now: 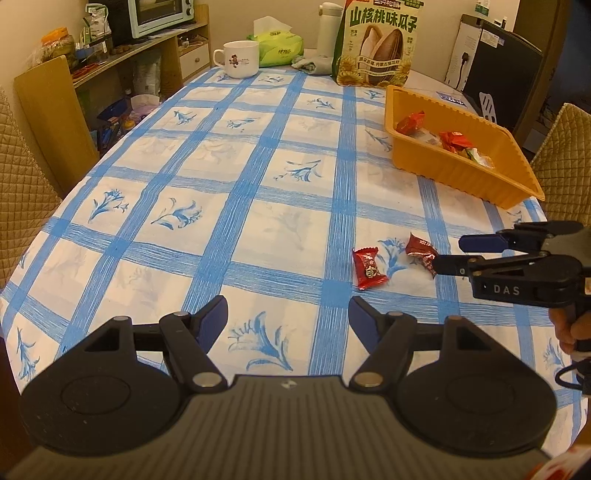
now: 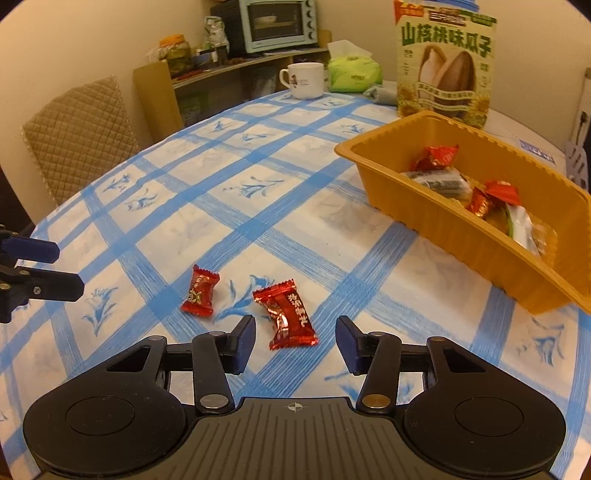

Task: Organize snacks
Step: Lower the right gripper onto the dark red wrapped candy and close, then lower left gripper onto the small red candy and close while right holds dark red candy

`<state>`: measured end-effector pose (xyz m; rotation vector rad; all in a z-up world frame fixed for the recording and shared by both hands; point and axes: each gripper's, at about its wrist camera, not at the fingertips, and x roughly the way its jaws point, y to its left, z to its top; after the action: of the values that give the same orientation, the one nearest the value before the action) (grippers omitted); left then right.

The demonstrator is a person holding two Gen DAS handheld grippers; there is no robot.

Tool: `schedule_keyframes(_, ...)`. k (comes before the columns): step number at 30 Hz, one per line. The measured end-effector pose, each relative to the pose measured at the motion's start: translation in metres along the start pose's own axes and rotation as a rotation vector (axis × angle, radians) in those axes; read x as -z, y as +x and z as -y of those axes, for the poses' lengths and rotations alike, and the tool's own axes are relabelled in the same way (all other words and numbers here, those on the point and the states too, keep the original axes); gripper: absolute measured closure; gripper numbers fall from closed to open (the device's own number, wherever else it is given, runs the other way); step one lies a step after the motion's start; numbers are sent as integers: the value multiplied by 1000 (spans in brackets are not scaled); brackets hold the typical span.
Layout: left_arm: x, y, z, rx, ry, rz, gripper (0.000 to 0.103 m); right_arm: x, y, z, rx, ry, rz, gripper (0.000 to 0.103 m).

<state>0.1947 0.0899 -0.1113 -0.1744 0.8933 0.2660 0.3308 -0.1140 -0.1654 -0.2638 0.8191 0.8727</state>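
Observation:
Two red wrapped candies lie on the blue-checked tablecloth. In the right wrist view the nearer candy (image 2: 290,315) lies just in front of my open, empty right gripper (image 2: 295,332), between its finger lines; the other candy (image 2: 199,292) lies to its left. In the left wrist view those candies (image 1: 369,268) (image 1: 421,253) lie ahead to the right of my open, empty left gripper (image 1: 288,314). The right gripper (image 1: 448,253) shows there beside the right candy. An orange tray (image 2: 447,229) (image 1: 458,173) holds several wrapped snacks.
A large sunflower-seed bag (image 2: 445,62) stands behind the tray. A white mug (image 2: 304,79), a green tissue pack (image 2: 354,74) and a grey cloth (image 1: 310,62) sit at the table's far end. Padded chairs (image 2: 77,136) flank the table. Shelves with an oven (image 2: 277,24) stand behind.

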Motion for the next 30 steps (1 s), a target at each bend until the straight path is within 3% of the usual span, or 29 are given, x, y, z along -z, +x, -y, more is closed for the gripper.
schedule_keyframes(15, -1, 3, -4, -25, -29, -5, 33, -6, 27, 1, -34, -55, -32, 69)
schedule_keyframes(18, -3, 5, -1, -19, -22, -3, 33, -7, 28, 3, -35, -44, -34, 77)
schedule_keyframes(30, -15, 27, 23, 84, 9, 0, 42, -10, -14, 20, -16, 77, 53, 78)
